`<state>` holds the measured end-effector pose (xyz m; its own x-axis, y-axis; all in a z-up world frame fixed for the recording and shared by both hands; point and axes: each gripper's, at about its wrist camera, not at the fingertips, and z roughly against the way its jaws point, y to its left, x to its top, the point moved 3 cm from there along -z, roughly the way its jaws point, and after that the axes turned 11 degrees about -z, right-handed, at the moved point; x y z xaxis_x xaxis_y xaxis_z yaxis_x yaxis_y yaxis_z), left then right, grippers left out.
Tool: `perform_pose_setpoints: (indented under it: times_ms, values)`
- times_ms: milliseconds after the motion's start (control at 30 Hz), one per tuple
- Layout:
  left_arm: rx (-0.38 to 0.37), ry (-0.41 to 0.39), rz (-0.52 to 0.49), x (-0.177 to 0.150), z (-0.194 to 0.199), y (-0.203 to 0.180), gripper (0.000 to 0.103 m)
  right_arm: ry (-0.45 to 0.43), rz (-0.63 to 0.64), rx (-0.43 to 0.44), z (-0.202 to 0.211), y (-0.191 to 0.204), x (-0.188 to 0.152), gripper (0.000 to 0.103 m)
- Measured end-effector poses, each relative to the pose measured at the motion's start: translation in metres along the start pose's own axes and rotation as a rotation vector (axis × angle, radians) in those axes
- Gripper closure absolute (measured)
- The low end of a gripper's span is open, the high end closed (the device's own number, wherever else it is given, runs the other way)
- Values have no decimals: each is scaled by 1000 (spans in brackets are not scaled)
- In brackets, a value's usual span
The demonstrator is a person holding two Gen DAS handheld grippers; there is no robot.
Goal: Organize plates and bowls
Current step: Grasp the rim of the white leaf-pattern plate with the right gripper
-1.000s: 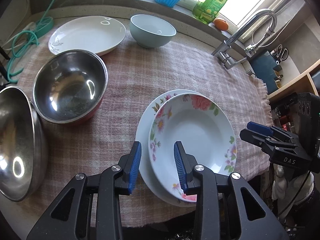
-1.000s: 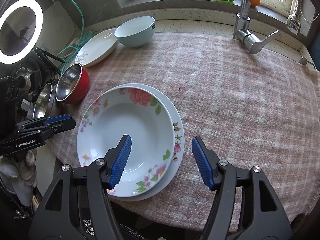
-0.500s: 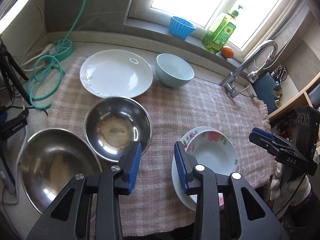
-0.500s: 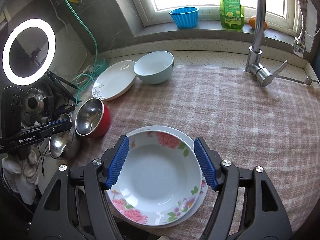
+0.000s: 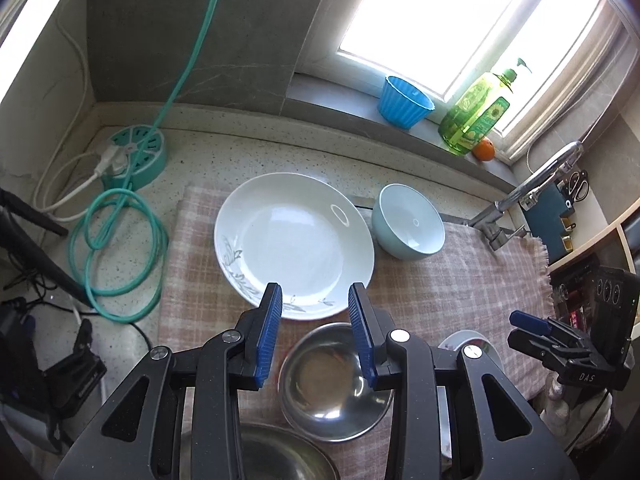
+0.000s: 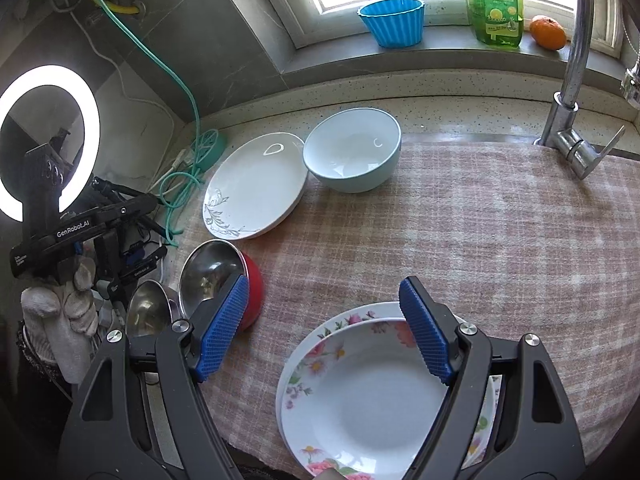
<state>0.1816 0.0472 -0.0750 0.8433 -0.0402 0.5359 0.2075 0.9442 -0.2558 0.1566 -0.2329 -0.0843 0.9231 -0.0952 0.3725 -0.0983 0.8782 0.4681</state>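
A round white plate with a grey leaf pattern (image 5: 294, 240) lies flat on the pink checked cloth (image 5: 452, 280), toward the back of the counter. This looks like the next dish to collect. Its right edge sits just beside a pale blue ceramic bowl (image 5: 408, 222); from the right wrist view the two rims appear to touch.

The left gripper (image 5: 315, 306) hovers above the plate's near rim, its blue ribbed fingers (image 5: 271, 332) parted to a moderate gap and holding nothing. Directly below it sits a steel bowl with a red outside (image 5: 334, 380), and nearer still the rim of a larger steel bowl (image 5: 256, 456).

To take the plate well, the left gripper probably needs to come down low over the near rim, clear of the steel bowl, and pinch the rim edge-on with one finger above and one beneath. Lifting the near edge first would likely keep the far side from nudging the blue bowl.

The right gripper (image 6: 324, 316) hangs with its fingers spread wide and empty, above a stack of two flowered white plates (image 6: 360, 396) at the front of the cloth. That stack seems the sensible place for the white plate.

A chrome tap (image 6: 572, 80) stands at the far right.
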Motion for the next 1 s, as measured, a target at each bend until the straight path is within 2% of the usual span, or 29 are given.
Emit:
perform_pose_setpoints:
  times_ms: [67,133,233,367,533,633,800,933,1000]
  values:
    - [-15,11,33,10,-11,15,70,7,-23,15,-11,4,6,27]
    - [-33,30,61,20,-25,31,70,21,-44,13,-26,5,13,38]
    - [0,47,97,30,-43,54,70,52,-104,25,-48,4,22,49]
    - [16,83,99,42,-64,73,70,102,-182,65,-75,5,31,55]
    - [-1,104,129,52,-83,90,70,128,-195,68,-100,9,41,61]
    - [-17,124,132,52,-93,94,71,146,-197,63,-116,10,45,67]
    - [-20,156,110,50,-106,97,71,178,-228,69,-134,8,48,70]
    - [-31,164,102,50,-112,97,71,193,-234,76,-143,11,51,79]
    - [-40,170,99,50,-115,96,73,196,-234,79,-146,13,52,81]
